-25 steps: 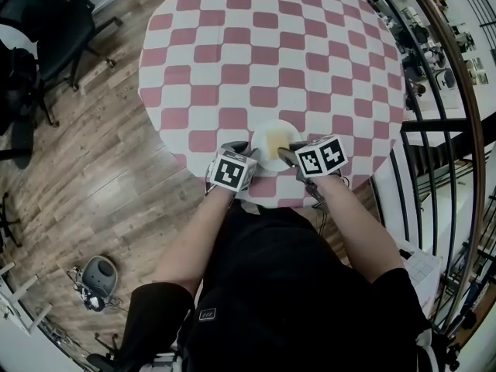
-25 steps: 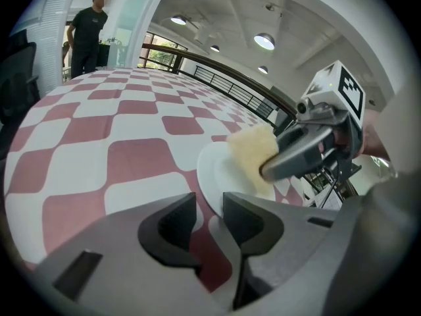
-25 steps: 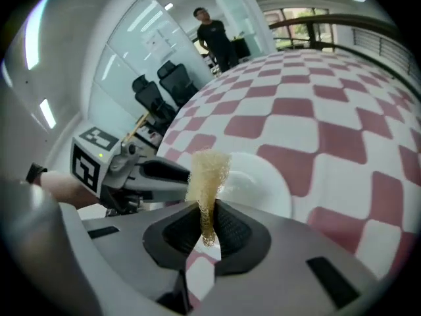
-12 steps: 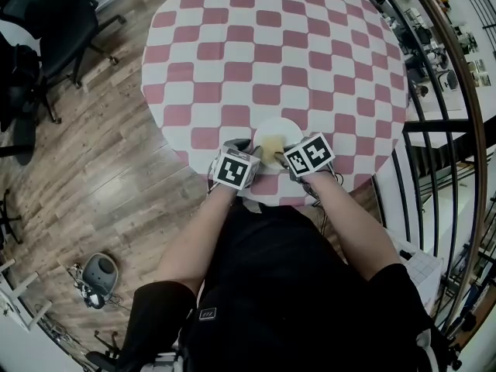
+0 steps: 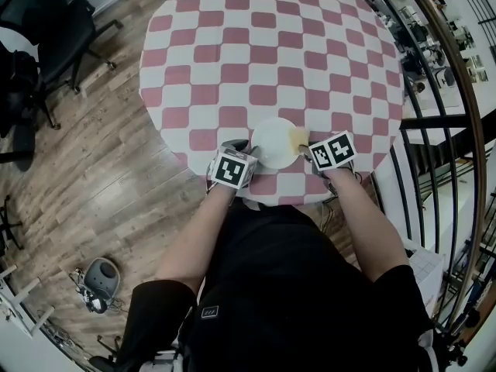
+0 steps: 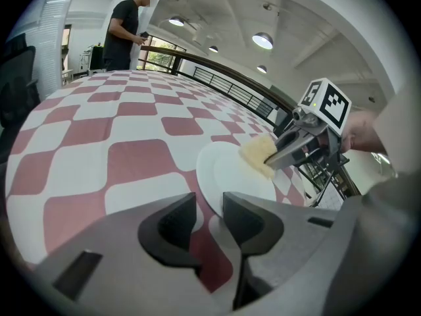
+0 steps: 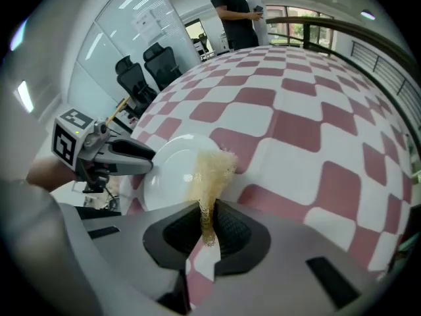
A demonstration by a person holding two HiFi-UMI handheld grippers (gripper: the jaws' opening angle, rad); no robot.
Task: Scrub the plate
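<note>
A white plate (image 5: 273, 142) lies near the front edge of the round table (image 5: 232, 68), which has a red-and-white checked cloth. My left gripper (image 5: 249, 150) is shut on the plate's near-left rim (image 6: 208, 201); the rim runs between its jaws. My right gripper (image 5: 305, 149) is shut on a yellow sponge (image 5: 298, 137), which rests at the plate's right edge. In the right gripper view the sponge (image 7: 212, 168) stands up from the jaws (image 7: 208, 224) beside the plate (image 7: 164, 170). The left gripper view shows the sponge (image 6: 258, 155) on the plate's far side (image 6: 230, 170).
A dark metal railing (image 5: 434, 91) curves along the table's right side. Black office chairs (image 5: 54, 29) stand on the wooden floor at left. A person (image 7: 233, 12) stands beyond the table's far edge. The table's front edge is just below the plate.
My right gripper has carried the sponge from the plate's middle out to its right edge. The left gripper and the plate have stayed put.
</note>
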